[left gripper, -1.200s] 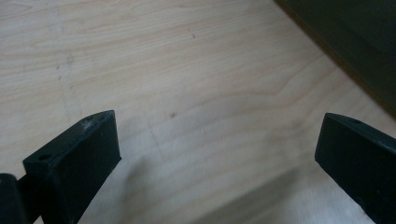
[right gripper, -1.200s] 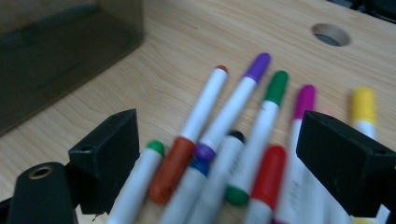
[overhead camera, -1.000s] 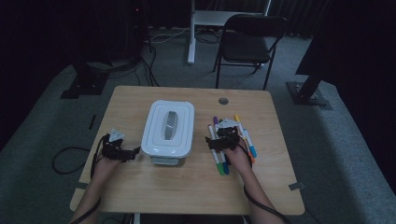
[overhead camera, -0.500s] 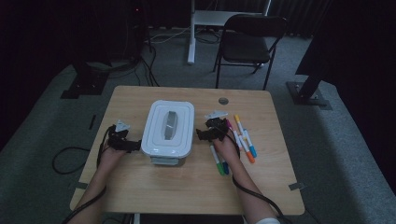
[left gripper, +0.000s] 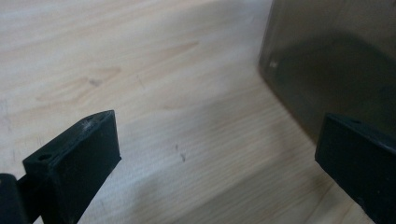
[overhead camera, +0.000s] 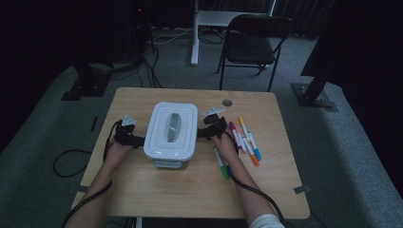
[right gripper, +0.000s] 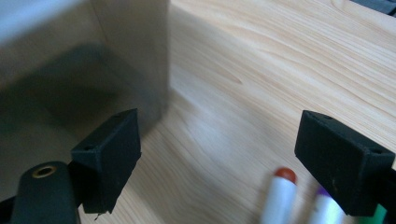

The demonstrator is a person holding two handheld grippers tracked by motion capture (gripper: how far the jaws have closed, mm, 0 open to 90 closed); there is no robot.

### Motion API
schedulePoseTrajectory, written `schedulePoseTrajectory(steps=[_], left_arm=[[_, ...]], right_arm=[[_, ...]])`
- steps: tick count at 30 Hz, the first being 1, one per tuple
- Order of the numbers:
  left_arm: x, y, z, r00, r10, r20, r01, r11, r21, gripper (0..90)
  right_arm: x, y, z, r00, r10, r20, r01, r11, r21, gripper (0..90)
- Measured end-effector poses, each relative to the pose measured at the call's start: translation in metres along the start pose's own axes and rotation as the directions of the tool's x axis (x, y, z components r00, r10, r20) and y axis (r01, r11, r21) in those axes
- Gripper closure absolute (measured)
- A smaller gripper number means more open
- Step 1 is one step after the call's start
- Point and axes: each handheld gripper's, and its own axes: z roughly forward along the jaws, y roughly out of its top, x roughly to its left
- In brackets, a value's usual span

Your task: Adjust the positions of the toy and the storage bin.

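A white lidded plastic box (overhead camera: 171, 129) stands in the middle of the wooden table (overhead camera: 190, 194). My left gripper (overhead camera: 137, 140) sits close against the box's left side, open, with bare wood between its jaws; the box wall (left gripper: 336, 60) fills the right of the left gripper view. My right gripper (overhead camera: 202, 131) is at the box's right side, also open, and the box wall (right gripper: 79, 70) rises at the left of the right gripper view. Several coloured markers (overhead camera: 244, 140) lie right of that hand; an orange-capped marker (right gripper: 279, 196) lies by the right jaw.
A green marker (overhead camera: 221, 166) lies near the right forearm. A small round grommet (overhead camera: 227, 102) sits at the table's far edge. A black chair (overhead camera: 252, 45) and stand legs are behind the table. Cables trail off the left side onto the carpet.
Both grippers have moved inward and forward to the two sides of the box. The right hand left the markers, which now lie uncovered.
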Motion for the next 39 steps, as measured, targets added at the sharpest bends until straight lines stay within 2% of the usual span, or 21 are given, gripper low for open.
schedulePoseTrajectory(steps=[4,5,7,11,14,17,19,23,30,39], left_arm=[[-0.004,0.003,0.000,0.9999,0.009,0.010,-0.009,1.0000,0.002,0.5],[-0.006,0.005,0.001,0.9998,0.011,0.017,-0.011,0.9999,-0.002,0.5],[-0.008,0.008,0.001,0.9999,0.016,-0.001,-0.016,0.9999,-0.004,0.5],[-0.009,0.007,-0.002,1.0000,-0.001,0.006,0.001,1.0000,-0.008,0.6],[-0.011,0.007,-0.005,1.0000,0.000,0.002,0.000,1.0000,0.004,0.6],[-0.015,0.007,-0.009,0.9998,0.020,-0.004,-0.020,0.9996,0.020,0.6],[-0.016,0.006,-0.010,0.9997,0.026,-0.001,-0.026,0.9994,0.023,0.6],[-0.022,0.004,-0.016,0.9988,0.047,-0.012,-0.046,0.9982,0.038,0.6],[-0.034,-0.003,-0.023,0.9984,0.057,0.006,-0.057,0.9972,0.049,0.6],[-0.061,-0.017,-0.038,0.9957,0.088,0.030,-0.089,0.9953,0.039,0.6]], right_arm=[[0.002,0.004,-0.001,0.9998,-0.003,0.022,0.003,0.9999,-0.014,17.5],[0.000,0.004,-0.002,0.9998,0.018,0.009,-0.018,0.9995,-0.026,17.5],[-0.001,0.005,-0.003,0.9993,0.036,0.006,-0.036,0.9985,-0.040,17.4],[0.002,0.006,-0.004,0.9994,0.025,0.025,-0.024,0.9987,-0.044,17.7],[0.002,0.006,-0.003,0.9988,0.049,-0.007,-0.049,0.9985,-0.026,17.8],[0.006,0.007,-0.001,0.9992,0.035,-0.018,-0.035,0.9993,-0.011,19.6],[0.008,0.008,0.000,0.9998,0.009,-0.015,-0.009,1.0000,0.004,20.7],[0.010,0.008,-0.001,0.9991,0.013,-0.040,-0.013,0.9999,-0.002,21.6],[0.012,0.004,-0.004,0.9973,-0.005,-0.073,0.004,0.9999,-0.010,22.9],[0.012,-0.015,-0.019,0.9886,-0.039,-0.145,0.038,0.9992,-0.010,23.7]])
